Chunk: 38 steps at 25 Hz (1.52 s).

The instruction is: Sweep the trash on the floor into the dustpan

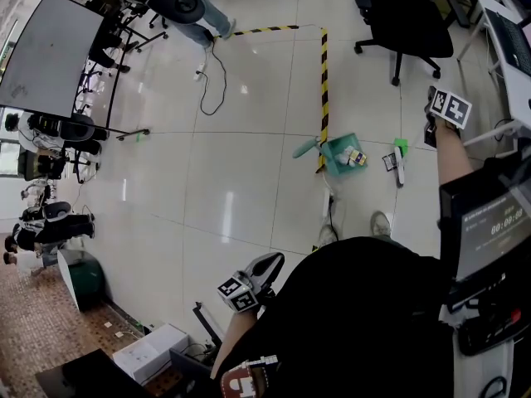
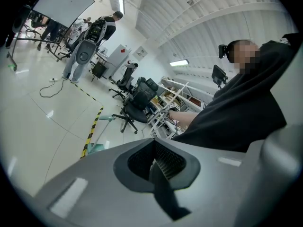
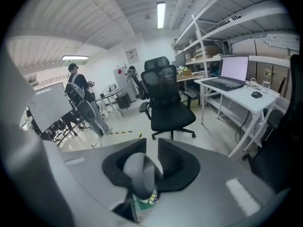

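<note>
Left tongs (image 2: 154, 150), held low beside the person's body, were closed with nothing between them. Right tongs (image 3: 152, 150) gripped a grey round-ended handle (image 3: 137, 174). The green dustpan (image 1: 334, 146) sat on the floor (image 1: 249, 139) at the end of a yellow-black tape line (image 1: 323, 89). It held small trash (image 1: 355, 157) and lay left of the right tongs. Open floor spread to its left.
</note>
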Available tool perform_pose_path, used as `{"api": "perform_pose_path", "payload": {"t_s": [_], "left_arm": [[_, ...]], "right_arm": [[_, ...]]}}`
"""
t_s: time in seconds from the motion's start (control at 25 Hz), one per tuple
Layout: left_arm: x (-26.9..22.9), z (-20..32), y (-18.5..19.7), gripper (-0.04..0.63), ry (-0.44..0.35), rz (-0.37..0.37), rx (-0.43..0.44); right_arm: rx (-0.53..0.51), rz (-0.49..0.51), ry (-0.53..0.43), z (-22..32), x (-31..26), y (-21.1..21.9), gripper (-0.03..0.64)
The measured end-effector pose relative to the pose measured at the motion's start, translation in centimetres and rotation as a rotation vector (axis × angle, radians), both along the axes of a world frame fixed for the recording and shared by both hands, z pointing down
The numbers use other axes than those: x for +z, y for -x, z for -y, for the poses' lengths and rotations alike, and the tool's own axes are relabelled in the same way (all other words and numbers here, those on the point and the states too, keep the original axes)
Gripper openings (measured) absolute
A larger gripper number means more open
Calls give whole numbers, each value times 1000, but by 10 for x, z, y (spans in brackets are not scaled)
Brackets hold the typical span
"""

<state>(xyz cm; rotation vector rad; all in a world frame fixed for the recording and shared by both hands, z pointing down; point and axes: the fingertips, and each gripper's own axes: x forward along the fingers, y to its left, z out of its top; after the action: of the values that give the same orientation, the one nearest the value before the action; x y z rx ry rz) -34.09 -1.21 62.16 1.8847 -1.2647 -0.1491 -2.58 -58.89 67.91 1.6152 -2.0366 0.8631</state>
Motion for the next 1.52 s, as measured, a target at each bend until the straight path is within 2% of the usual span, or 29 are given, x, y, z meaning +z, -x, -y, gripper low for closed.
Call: {"api": "perform_pose_path", "payload": {"t_s": [0.24, 0.44, 0.64, 0.92, 1.08, 1.28, 1.52], "left_arm": [[-3, 4, -2, 0, -1, -1, 8], [1, 9, -1, 0, -17, -7, 27], [-3, 20, -7, 0, -27, -10, 44], [1, 35, -15, 0, -41, -2, 78], [-9, 59, -31, 0, -62, 5, 104], [-19, 86, -65, 0, -113, 16, 135], [-24, 94, -118, 0, -107, 17, 140]], "right_arm": [[32, 58, -5, 0, -11, -7, 81], [59, 161, 9, -3, -15, -8, 78], [24, 210, 36, -13, -11, -11, 49], [-52, 204, 32, -20, -31, -36, 38], [-134, 163, 25, -28, -45, -51, 41], [-214, 107, 14, -44, -47, -89, 46], [-259, 119, 33, -54, -54, -143, 49]]}}
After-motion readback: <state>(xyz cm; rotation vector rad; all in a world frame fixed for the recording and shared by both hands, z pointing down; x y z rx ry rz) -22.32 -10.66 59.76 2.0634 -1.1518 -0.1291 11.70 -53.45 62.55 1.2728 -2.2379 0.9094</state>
